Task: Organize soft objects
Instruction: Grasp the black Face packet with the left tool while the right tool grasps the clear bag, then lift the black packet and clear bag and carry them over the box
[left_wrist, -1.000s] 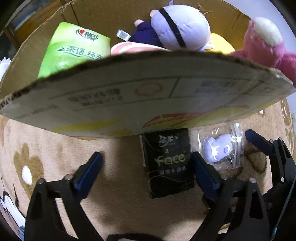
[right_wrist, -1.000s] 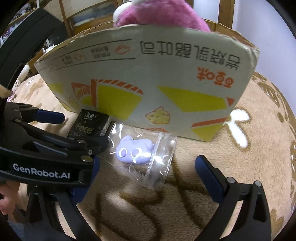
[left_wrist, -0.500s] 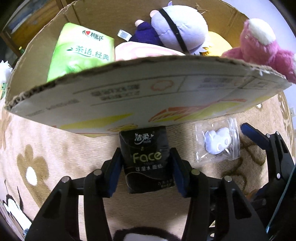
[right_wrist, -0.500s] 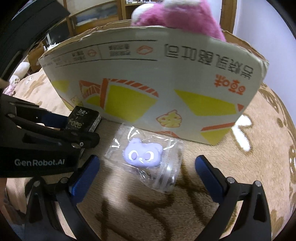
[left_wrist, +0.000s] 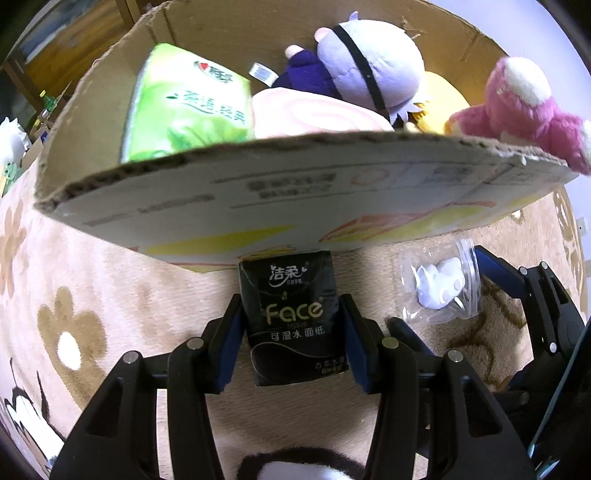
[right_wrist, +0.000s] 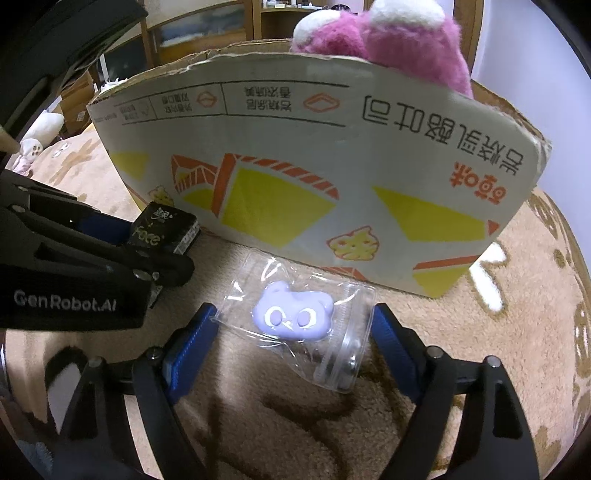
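Within the last second the left gripper (left_wrist: 291, 325) went from wide open to clamped on the black Face tissue pack (left_wrist: 293, 317), which lay on the carpet against the cardboard box (left_wrist: 258, 192). The right gripper (right_wrist: 295, 328) narrowed from wide to straddling the bagged purple toy (right_wrist: 295, 317) without pinching it. Both looked ready for boxing.

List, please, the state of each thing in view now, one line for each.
Left gripper: shut on the black tissue pack.
Black tissue pack: clamped, beside the box.
Right gripper: open around the bagged purple toy.
Bagged purple toy: on the carpet, sealed in its clear bag.
Cardboard box: open, holding plush toys.
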